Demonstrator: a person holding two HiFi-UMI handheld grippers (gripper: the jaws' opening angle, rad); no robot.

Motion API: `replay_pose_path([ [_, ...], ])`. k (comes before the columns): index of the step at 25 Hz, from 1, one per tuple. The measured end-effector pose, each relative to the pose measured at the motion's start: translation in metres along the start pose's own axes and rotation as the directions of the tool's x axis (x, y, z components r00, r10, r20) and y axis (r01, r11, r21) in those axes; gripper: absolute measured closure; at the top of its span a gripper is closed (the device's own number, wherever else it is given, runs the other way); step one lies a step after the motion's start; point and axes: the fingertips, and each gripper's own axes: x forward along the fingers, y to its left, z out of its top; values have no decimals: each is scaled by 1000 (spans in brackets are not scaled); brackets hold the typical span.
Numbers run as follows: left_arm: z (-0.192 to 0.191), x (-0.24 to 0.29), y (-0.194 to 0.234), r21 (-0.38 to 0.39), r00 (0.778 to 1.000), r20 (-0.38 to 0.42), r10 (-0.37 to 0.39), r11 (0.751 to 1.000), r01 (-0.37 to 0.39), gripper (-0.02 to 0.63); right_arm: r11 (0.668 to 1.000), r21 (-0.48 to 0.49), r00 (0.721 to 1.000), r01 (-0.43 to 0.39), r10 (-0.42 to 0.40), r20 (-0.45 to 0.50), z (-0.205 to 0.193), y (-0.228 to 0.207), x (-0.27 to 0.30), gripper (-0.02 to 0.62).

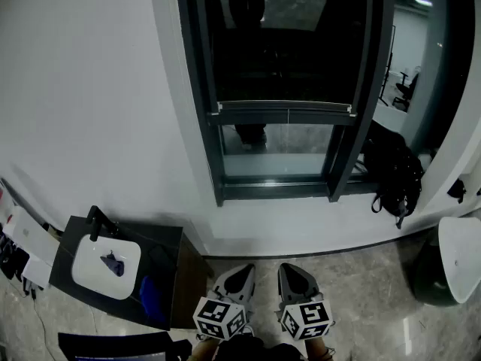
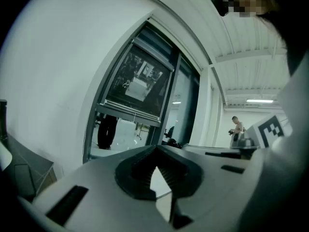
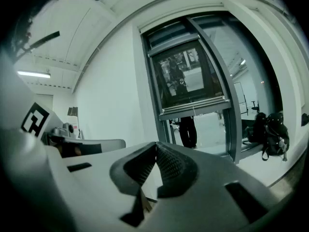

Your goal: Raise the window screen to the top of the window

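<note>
- Pinched closed and empty, left tongs [image 1: 237, 278] and right tongs [image 1: 294, 278] sit well short of the screen bar [image 1: 285, 111] ahead.
- Risk: closed tips skid off that bar, or uneven lifting jams it.

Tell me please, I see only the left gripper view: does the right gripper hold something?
Observer: No. The right gripper has its jaws closed on nothing.
Operator: Are the grippers near the window screen?
Observer: No. In the head view, the left gripper and the right one sit close to the person, well apart from the window screen.
Operator: What stands left of the window?
Observer: A white basin on a dark cabinet.
</note>
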Motion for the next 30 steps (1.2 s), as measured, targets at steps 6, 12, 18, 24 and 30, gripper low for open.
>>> replay_pose_path([
  [6,0,13,36,-15,1000,-19,-14,1000,14,606,1000,-4,1000,21,-21,-21,-7,4,34,586],
  [12,-2,34,64,-39,999,-31,-10,999,9,606,999,-9,998,48,-48,-46,-8,-12,63,586],
  [18,3,74,90,-48,999,-27,28,998,-29,606,1000,-4,998,26,-26,-52,-5,-39,100,586],
  [24,14,139,114,-60,997,-3,73,996,-73,606,1000,-5,999,-7,7,-36,9,-96,158,586],
  [30,40,234,134,-85,994,15,112,990,-110,606,996,-37,995,-76,74,-62,38,-161,223,586],
])
